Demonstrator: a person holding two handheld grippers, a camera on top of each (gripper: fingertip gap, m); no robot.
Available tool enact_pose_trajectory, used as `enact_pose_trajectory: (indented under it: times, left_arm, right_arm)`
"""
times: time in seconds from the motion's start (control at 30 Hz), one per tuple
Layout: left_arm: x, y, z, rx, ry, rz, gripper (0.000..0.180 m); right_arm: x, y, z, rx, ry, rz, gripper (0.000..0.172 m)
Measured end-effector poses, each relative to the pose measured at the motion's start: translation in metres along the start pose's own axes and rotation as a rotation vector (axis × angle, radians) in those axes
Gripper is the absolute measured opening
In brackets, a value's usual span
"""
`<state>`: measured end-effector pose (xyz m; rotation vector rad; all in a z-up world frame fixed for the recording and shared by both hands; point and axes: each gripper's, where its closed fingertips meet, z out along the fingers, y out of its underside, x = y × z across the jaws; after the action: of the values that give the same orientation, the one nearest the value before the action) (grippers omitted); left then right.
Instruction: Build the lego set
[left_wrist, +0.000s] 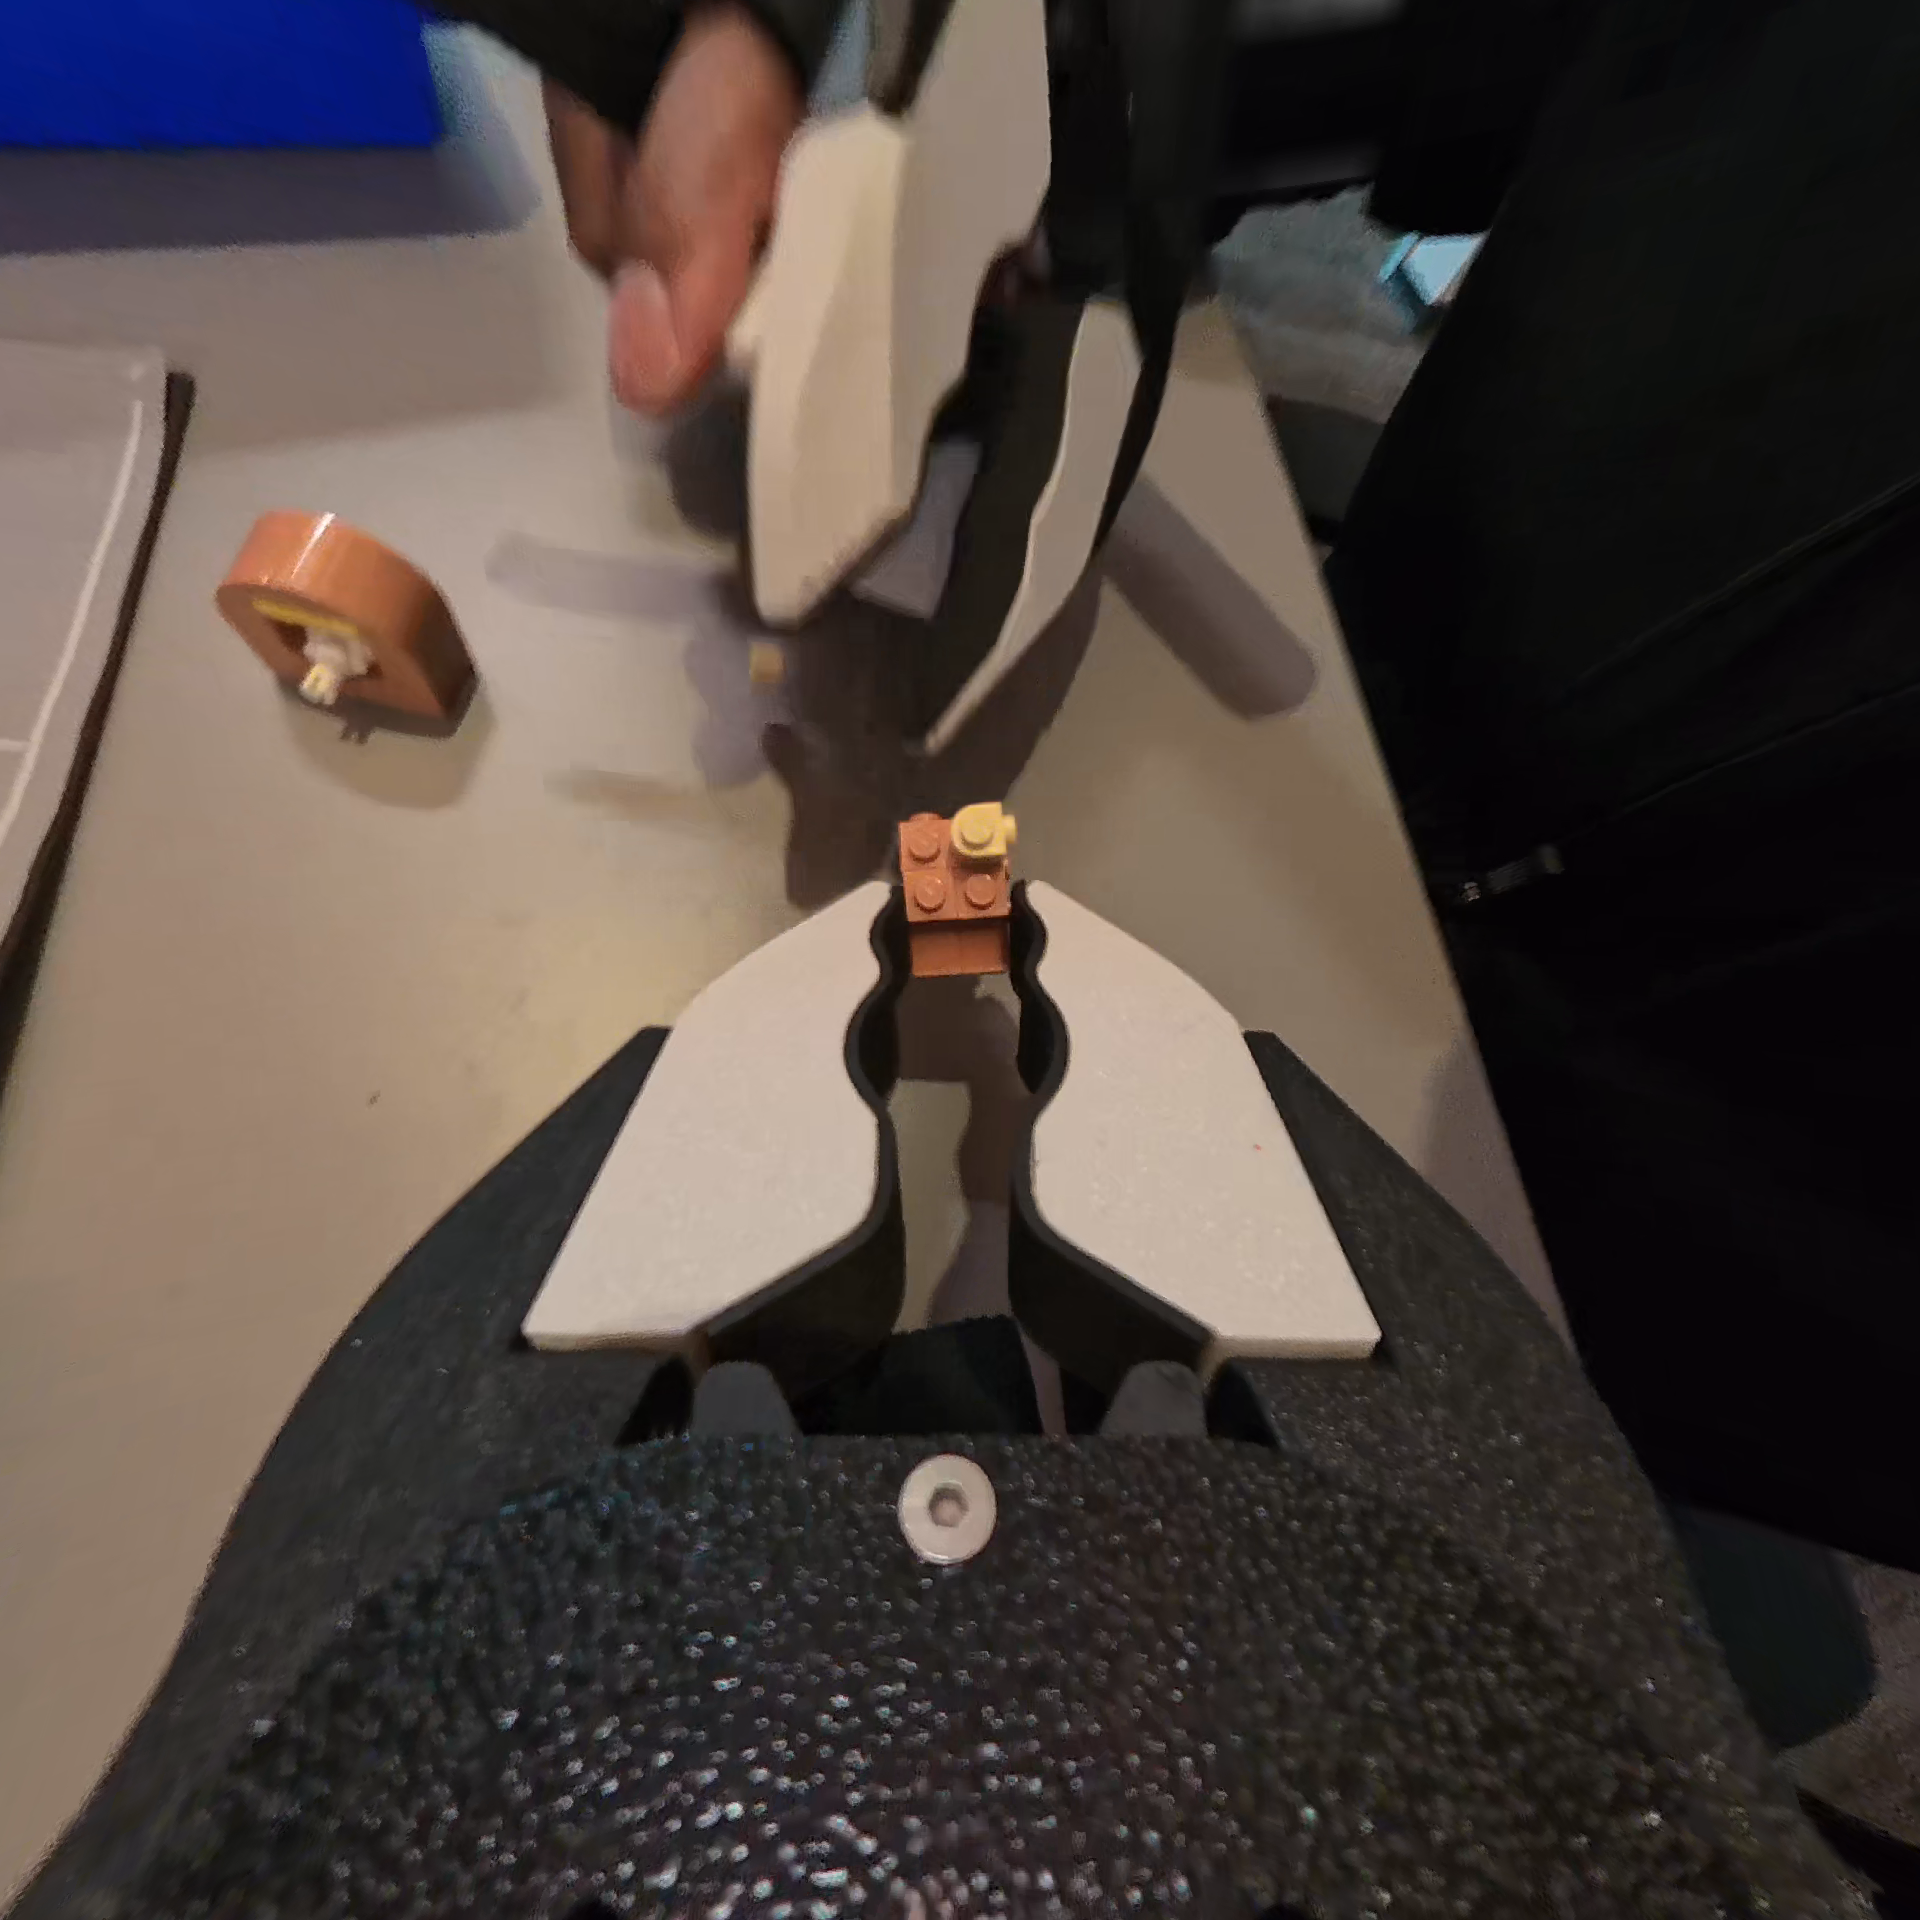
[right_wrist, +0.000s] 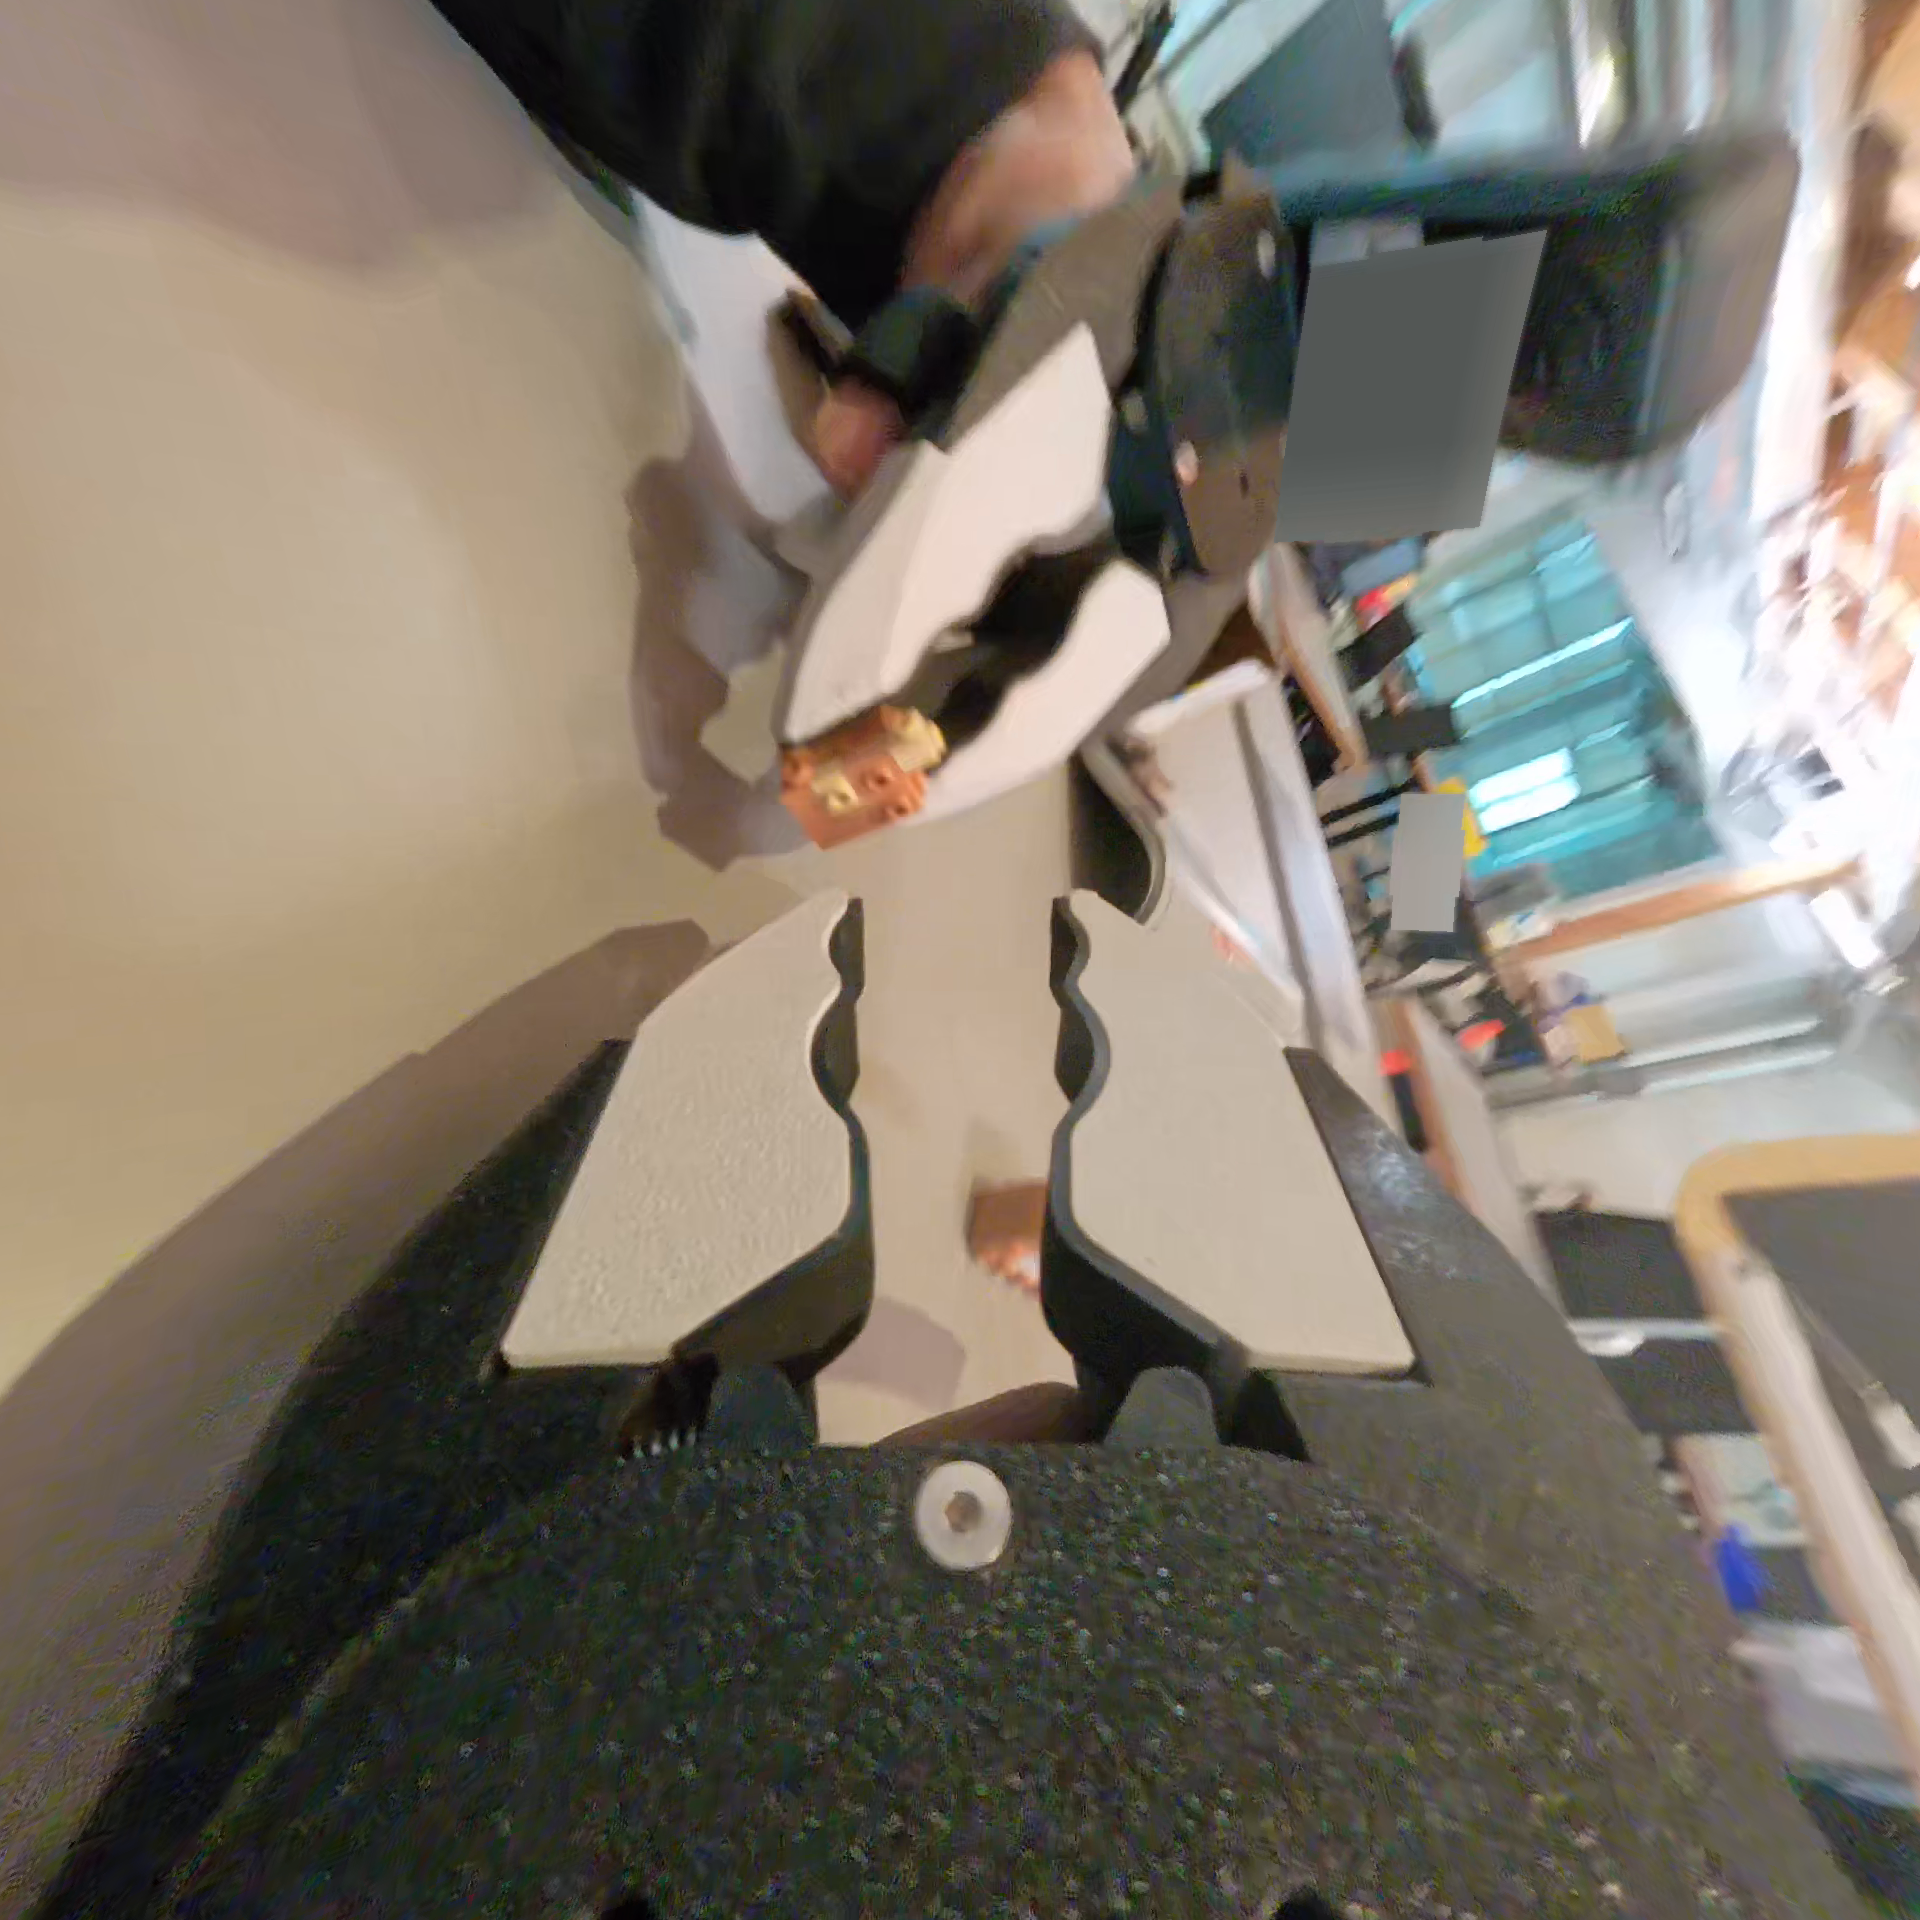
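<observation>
My left gripper (left_wrist: 956, 906) is shut on a small brown brick block (left_wrist: 951, 891) and holds it above the table (left_wrist: 416, 1039). A small tan round piece (left_wrist: 983, 831) sits on the block's far right stud. The right wrist view shows the same block (right_wrist: 854, 795) pinched between the left gripper's white fingers (right_wrist: 914, 582). My right gripper (right_wrist: 956, 914) is open and empty, its pads well apart over bare table. In the left wrist view it (left_wrist: 862, 675) hangs blurred just beyond the block, tips pointing down. A tiny tan piece (left_wrist: 767, 661) lies on the table near those tips.
A brown round wheel-like piece (left_wrist: 343, 623) with a pale hub lies on the table to the left; it also shows between my right fingers (right_wrist: 1010, 1231). A grey mat (left_wrist: 62, 582) lies at far left, a blue bin (left_wrist: 208, 62) behind. A person's dark clothing (left_wrist: 1662, 623) lines the table's right edge. Left and right tips are no more than a few centimetres apart. The brown round wheel-like piece (left_wrist: 343, 623) lies around 9 centimetres away from my right fingertips.
</observation>
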<state>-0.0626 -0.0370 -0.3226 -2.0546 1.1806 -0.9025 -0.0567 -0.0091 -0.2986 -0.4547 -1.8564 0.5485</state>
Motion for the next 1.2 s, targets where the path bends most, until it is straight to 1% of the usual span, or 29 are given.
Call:
enact_pose_trajectory:
  times: [0.1,0.13,0.17,0.23,0.27,0.33,0.4,0.5,0.67,0.73,0.8,0.83,1.0,1.2]
  left_arm:
    - [-0.012,0.014,0.005,-0.091,-0.079,0.011,0.017]
    - [-0.012,0.016,0.007,-0.107,-0.086,0.016,0.017]
    - [-0.013,0.018,0.009,-0.123,-0.093,0.021,0.017]
    - [-0.016,0.023,0.013,-0.158,-0.116,0.034,0.017]
    - [-0.016,0.024,0.014,-0.167,-0.120,0.040,0.017]
    - [-0.017,0.023,0.015,-0.160,-0.132,0.049,0.017]
    - [-0.019,0.024,0.015,-0.165,-0.151,0.061,0.017]
    - [-0.022,0.025,0.014,-0.167,-0.168,0.071,0.017]
    - [-0.023,0.024,0.014,-0.151,-0.169,0.066,0.023]
    - [-0.023,0.024,0.014,-0.151,-0.169,0.065,0.024]
    - [-0.024,0.024,0.013,-0.155,-0.179,0.066,0.026]
    - [-0.025,0.024,0.012,-0.157,-0.189,0.068,0.027]
    - [-0.028,0.018,0.007,-0.127,-0.221,0.064,0.027]
    - [-0.028,0.014,0.002,-0.111,-0.235,0.053,0.027]
  right_arm:
    - [0.008,0.025,-0.017,-0.072,-0.050,0.192,0.030]
    - [0.005,0.032,-0.024,-0.097,-0.097,0.264,0.030]
    - [0.005,0.039,-0.028,-0.118,-0.104,0.316,0.030]
    - [0.001,0.052,-0.036,-0.163,-0.111,0.355,0.029]
    - [0.000,0.061,-0.038,-0.208,-0.110,0.358,0.029]
    - [0.005,0.080,-0.043,-0.311,-0.078,0.370,0.028]
    - [0.016,0.094,-0.051,-0.376,-0.020,0.419,0.029]
    - [0.026,0.099,-0.064,-0.404,0.031,0.549,0.029]
    - [0.027,0.124,-0.085,-0.573,0.182,0.635,0.025]
    - [0.023,0.132,-0.087,-0.635,0.217,0.661,0.023]
    - [0.015,0.139,-0.084,-0.696,0.206,0.679,0.022]
    - [0.016,0.143,-0.082,-0.718,0.227,0.686,0.017]
    - [0.021,0.150,-0.075,-0.778,0.303,0.815,0.015]
    - [0.021,0.152,-0.070,-0.839,0.345,0.891,0.012]
